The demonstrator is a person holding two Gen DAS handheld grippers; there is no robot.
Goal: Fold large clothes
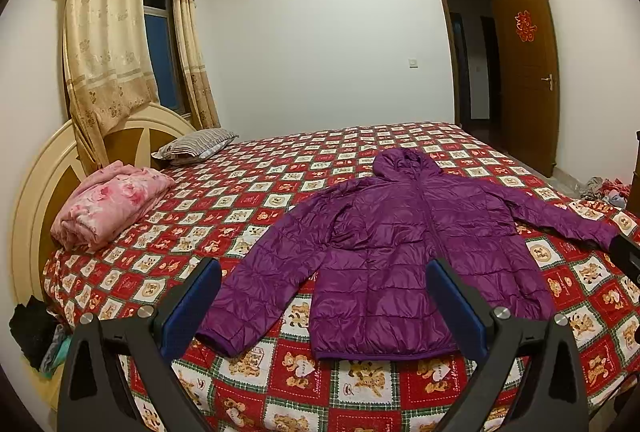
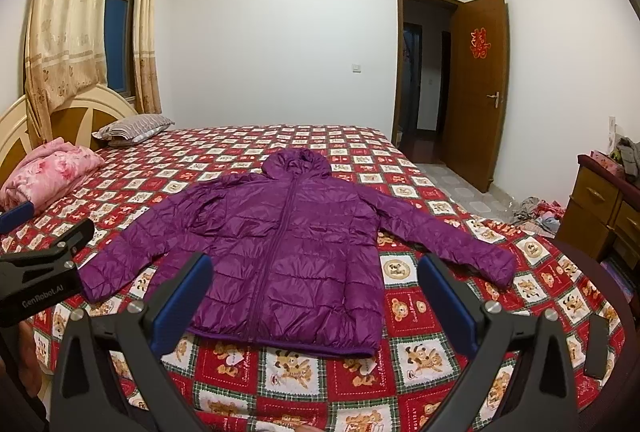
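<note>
Jacket: a purple hooded puffer jacket (image 1: 404, 244) (image 2: 288, 240) lies flat on the bed, front up, zip closed, hood toward the far wall and hem toward the cameras.
Sleeves: both spread outward and down to either side of the body; the left cuff lies near the bed's near edge, the right cuff reaches toward the bed's right side.
Left gripper (image 1: 324, 296): jaws spread wide, blue pads facing each other, nothing between them; it hangs above the near edge of the bed, framing the jacket's left sleeve and lower body, apart from the fabric.
Right gripper (image 2: 316, 292): jaws likewise wide apart and holding nothing, raised over the hem area of the jacket without touching it.
Bedspread (image 1: 224, 199) (image 2: 424, 304): red and white checks with teddy-bear prints, covering the whole bed.
Pink blanket (image 1: 108, 203) (image 2: 48, 171): folded, near the headboard, well apart from the jacket.
Pillow (image 1: 194, 145) (image 2: 134, 125): striped, at the head of the bed beyond the blanket.
Door (image 1: 528, 71) (image 2: 476, 87): brown wood, standing open, with a red paper ornament on it.
Curtains (image 1: 104, 43) (image 2: 64, 31): beige, patterned, drawn partly over the window.
</note>
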